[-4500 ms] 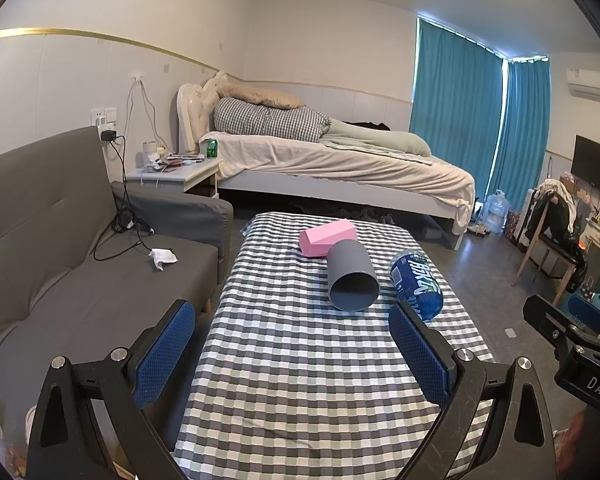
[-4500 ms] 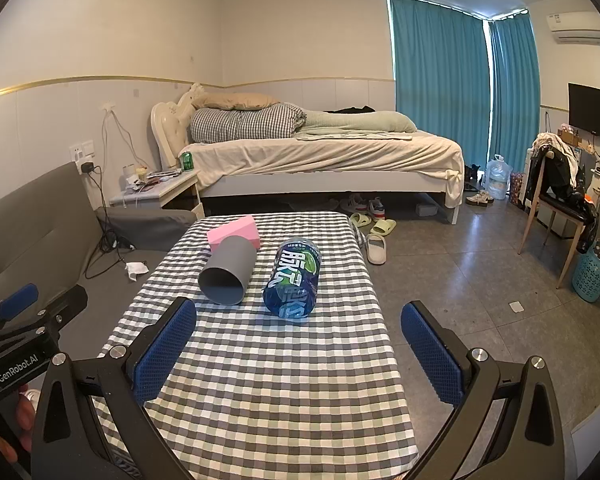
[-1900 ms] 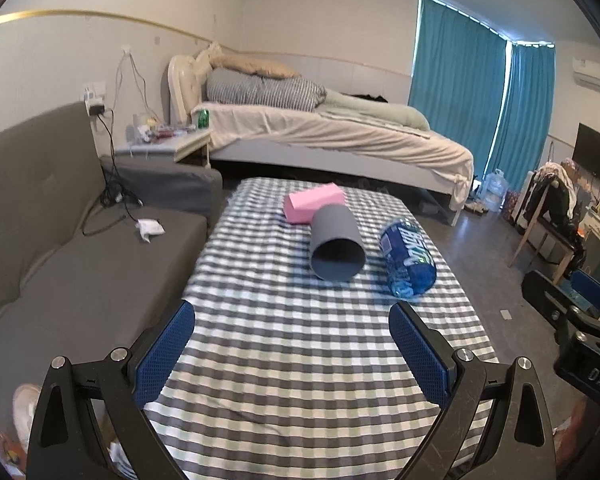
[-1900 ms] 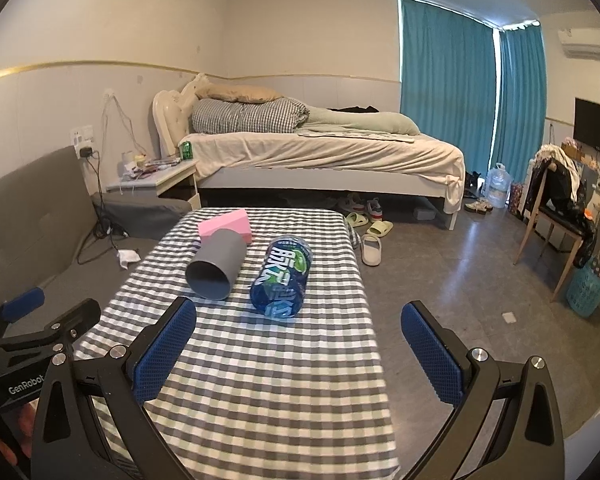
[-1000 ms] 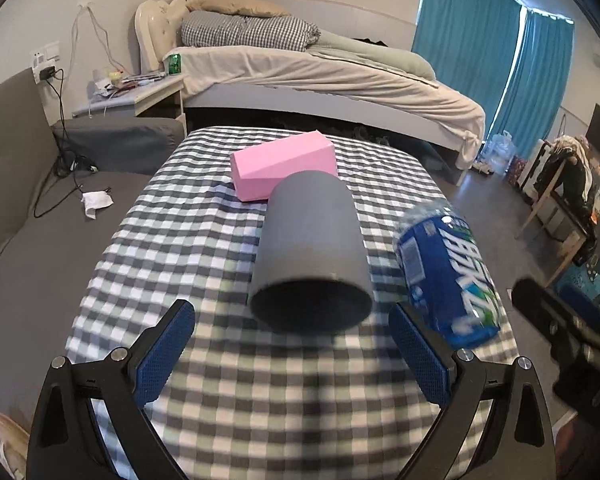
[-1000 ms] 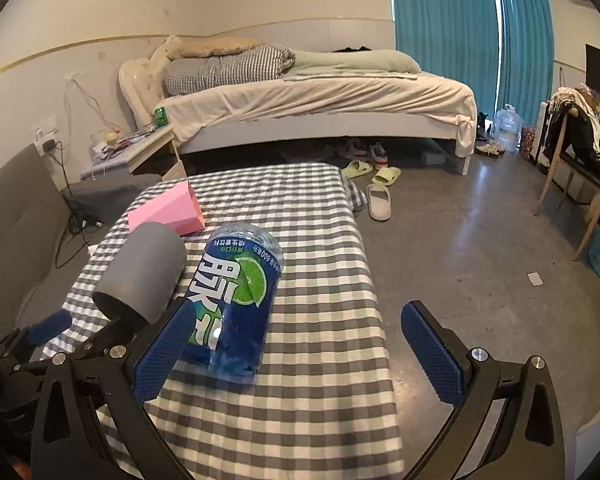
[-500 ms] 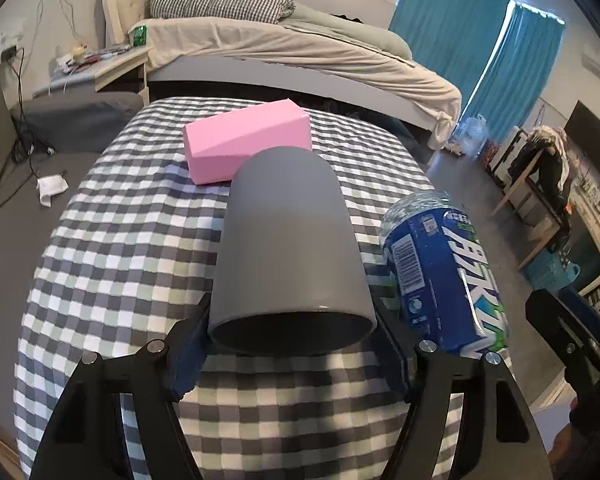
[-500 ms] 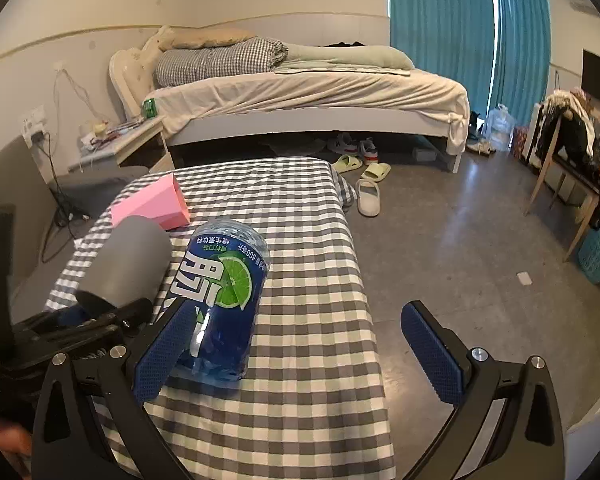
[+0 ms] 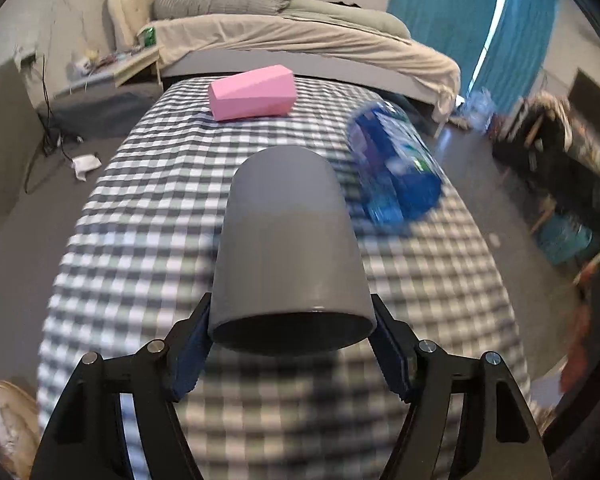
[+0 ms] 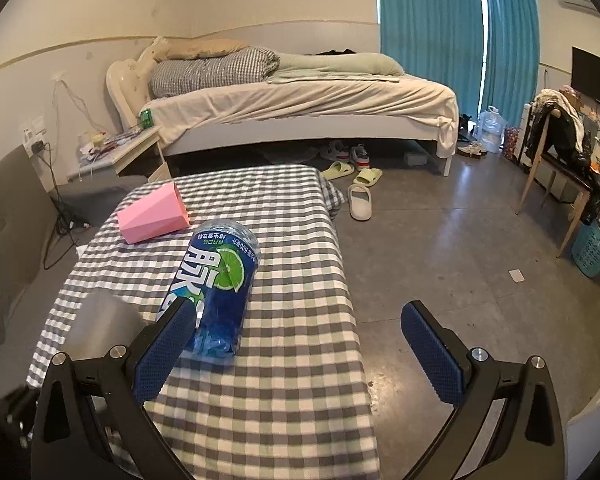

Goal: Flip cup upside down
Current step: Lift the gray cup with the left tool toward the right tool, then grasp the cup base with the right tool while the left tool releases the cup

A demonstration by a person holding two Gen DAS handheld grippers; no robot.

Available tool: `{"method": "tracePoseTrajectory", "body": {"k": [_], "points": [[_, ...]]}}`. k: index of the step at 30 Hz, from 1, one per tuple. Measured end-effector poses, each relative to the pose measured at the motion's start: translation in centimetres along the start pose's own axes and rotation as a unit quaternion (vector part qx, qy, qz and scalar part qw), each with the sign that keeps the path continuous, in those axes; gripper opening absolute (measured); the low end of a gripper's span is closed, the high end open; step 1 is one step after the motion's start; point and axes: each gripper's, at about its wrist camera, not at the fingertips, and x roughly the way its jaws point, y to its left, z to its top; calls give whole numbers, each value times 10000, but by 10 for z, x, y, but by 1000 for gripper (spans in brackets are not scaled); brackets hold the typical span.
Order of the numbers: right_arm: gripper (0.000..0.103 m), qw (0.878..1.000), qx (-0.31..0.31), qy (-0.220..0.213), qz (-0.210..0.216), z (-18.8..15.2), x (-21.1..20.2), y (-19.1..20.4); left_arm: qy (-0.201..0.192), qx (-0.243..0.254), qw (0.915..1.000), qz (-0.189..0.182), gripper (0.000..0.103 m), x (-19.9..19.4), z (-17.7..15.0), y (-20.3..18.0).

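My left gripper [image 9: 291, 344] is shut on the grey cup [image 9: 288, 248], gripping it by the rim end with the open mouth facing the camera. The cup is held above the checked table [image 9: 148, 208], tilted with its base away from me. In the right wrist view the cup [image 10: 100, 324] shows blurred at the lower left. My right gripper [image 10: 300, 344] is open and empty, hovering over the table's right edge beside the blue bottle [image 10: 216, 284].
A pink block [image 9: 252, 92] lies at the far end of the table. The blue bottle [image 9: 392, 160] lies on its side to the right of the cup. A grey sofa [image 10: 4, 240] is left; a bed [image 10: 300, 108] is behind.
My left gripper closed on the grey cup and lifted it off the table toward me. The right gripper moved slightly forward and stayed open.
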Motion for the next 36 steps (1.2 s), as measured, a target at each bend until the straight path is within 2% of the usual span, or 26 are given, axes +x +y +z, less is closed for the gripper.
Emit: {"method": "tracePoseTrajectory", "body": {"k": [4, 7, 9, 13, 17, 22, 25, 30, 34, 36], "points": [[103, 9998, 118, -100, 78, -2, -26, -4, -1, -177, 9997, -171, 74, -18, -22, -2], [103, 9999, -21, -152, 69, -10, -48, -1, -187, -167, 9995, -212, 76, -31, -34, -4], [103, 9999, -93, -93, 93, -16, -58, 3, -193, -41, 9997, -137, 84, -34, -39, -7], [103, 9996, -185, 120, 173, -32, -79, 4, -50, -9, 10000, -56, 84, -44, -50, -9], [103, 9992, -148, 294, 239, -45, -98, 1, -141, -220, 9992, -306, 84, -69, -65, -8], [103, 9979, -180, 506, 374, -55, -110, 8, -293, -321, 9984, -370, 85, -95, -58, 11], [103, 9969, -188, 653, 408, -58, -109, 14, -478, -495, 9967, -439, 92, -110, -46, 38], [103, 9934, 6, 992, 581, -56, -99, 34, -614, -399, 9973, 28, 93, -111, -31, 78], [103, 9891, -245, 1296, 648, -55, -85, 64, -539, -396, 9973, 304, 93, -95, -27, 107], [103, 9841, -390, 1519, 833, -58, -74, 80, -514, -365, 9972, 412, 93, -85, -26, 114]]}}
